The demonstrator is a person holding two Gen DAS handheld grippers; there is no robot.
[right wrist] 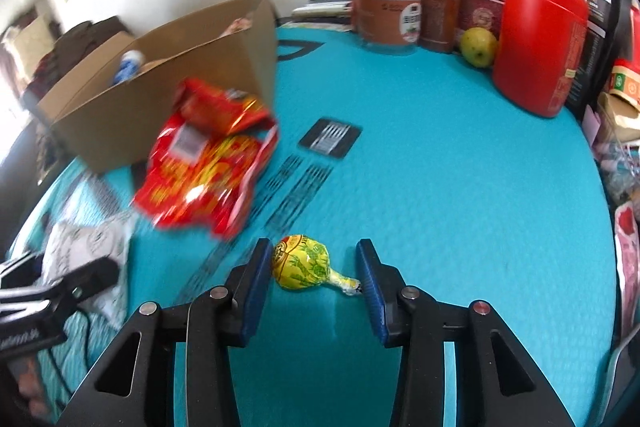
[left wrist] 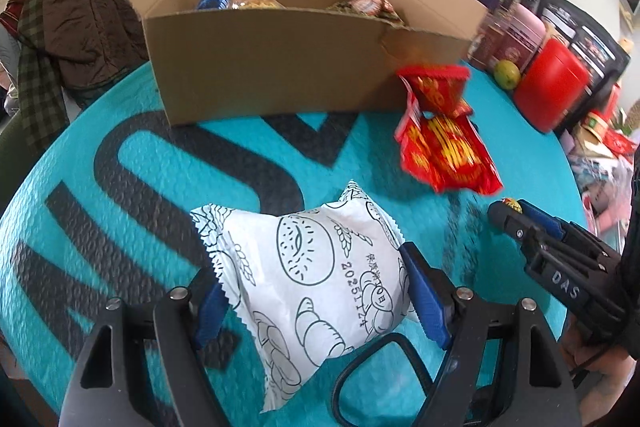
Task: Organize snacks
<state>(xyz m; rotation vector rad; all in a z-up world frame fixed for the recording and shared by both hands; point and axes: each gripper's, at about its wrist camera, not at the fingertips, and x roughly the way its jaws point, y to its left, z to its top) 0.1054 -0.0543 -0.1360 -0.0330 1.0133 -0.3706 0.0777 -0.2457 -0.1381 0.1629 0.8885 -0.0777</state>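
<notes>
Crosswise, yellow candy [right wrist: 302,265] lies clamped in right jaws, twisted tail rightward; left jaws seemingly grip white packet [left wrist: 308,291].

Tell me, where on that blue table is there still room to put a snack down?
The widest bare stretch of the teal mat runs between the red packets and the red canister. The far right edge is crowded with jars and bags, and the cardboard box fills the back.

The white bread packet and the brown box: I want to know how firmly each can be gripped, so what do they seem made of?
White bread packet: likely thin plastic film, matte printed, with zigzag-cut sealed ends and a puffed, creased body. Brown box: corrugated cardboard, plain matte, with folded flaps and a torn, dented front rim.
</notes>
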